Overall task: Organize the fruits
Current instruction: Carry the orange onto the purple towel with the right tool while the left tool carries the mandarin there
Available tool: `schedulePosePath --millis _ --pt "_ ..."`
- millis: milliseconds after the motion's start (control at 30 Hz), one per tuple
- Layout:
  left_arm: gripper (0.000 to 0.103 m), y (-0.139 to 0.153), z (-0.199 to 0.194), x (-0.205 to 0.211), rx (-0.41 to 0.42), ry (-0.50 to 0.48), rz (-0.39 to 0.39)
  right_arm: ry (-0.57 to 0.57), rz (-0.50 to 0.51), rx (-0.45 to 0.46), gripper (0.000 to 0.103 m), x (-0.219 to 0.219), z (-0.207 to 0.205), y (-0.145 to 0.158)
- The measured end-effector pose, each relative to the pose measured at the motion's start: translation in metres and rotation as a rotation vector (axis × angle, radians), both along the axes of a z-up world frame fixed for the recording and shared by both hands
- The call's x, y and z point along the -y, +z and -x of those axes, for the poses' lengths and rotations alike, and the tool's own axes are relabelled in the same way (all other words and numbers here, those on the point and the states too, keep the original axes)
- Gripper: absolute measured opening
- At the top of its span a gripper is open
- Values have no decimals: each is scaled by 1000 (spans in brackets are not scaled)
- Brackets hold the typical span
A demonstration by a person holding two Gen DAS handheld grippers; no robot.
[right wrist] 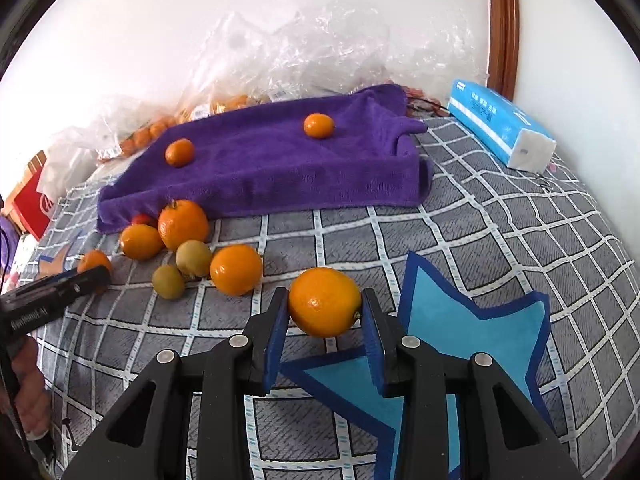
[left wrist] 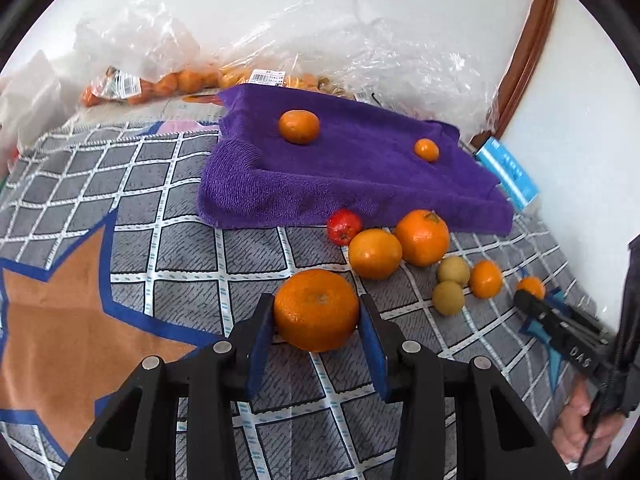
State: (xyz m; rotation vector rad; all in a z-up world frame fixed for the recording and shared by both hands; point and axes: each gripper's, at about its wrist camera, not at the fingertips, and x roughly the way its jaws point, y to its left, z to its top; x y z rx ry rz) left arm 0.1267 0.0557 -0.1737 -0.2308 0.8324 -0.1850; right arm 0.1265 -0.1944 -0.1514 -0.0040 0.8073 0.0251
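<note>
My left gripper (left wrist: 316,318) is shut on a large flattish mandarin (left wrist: 316,308), its blue pads (left wrist: 260,328) pressing both sides just above the checked bedspread. My right gripper (right wrist: 324,314) is shut on a smooth orange (right wrist: 324,302). A purple towel (left wrist: 360,172) (right wrist: 280,168) lies beyond, with a mandarin (left wrist: 299,126) (right wrist: 179,152) and a smaller one (left wrist: 426,149) (right wrist: 319,125) on it. Loose fruit sits at its near edge: a red fruit (left wrist: 344,226), two oranges (left wrist: 375,253) (left wrist: 423,237), two yellow-green fruits (left wrist: 448,297) (right wrist: 193,257) and a small orange (left wrist: 485,279).
Clear plastic bags (left wrist: 168,80) (right wrist: 304,52) with several oranges lie along the white wall behind the towel. A blue tissue pack (right wrist: 500,128) rests at the right by a wooden frame (right wrist: 502,20). A red box (right wrist: 32,204) stands at the far left. A hand (left wrist: 580,420) holds the other gripper's handle.
</note>
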Motion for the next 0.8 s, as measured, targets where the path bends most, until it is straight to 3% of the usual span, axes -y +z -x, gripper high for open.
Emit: schedulePosePath --millis 167,367,567,800 --pt "39 2 5 -7 32 38 38 4 -9 6 35 1 0 1" --pt "39 8 9 -2 72 18 23 -11 -5 18 36 1 3 2" --pt "39 12 11 -8 75 69 -9 -12 -21 10 35 2 1 5" --pt "39 42 11 -11 89 81 -33 21 -20 52 35 -12 -12 31"
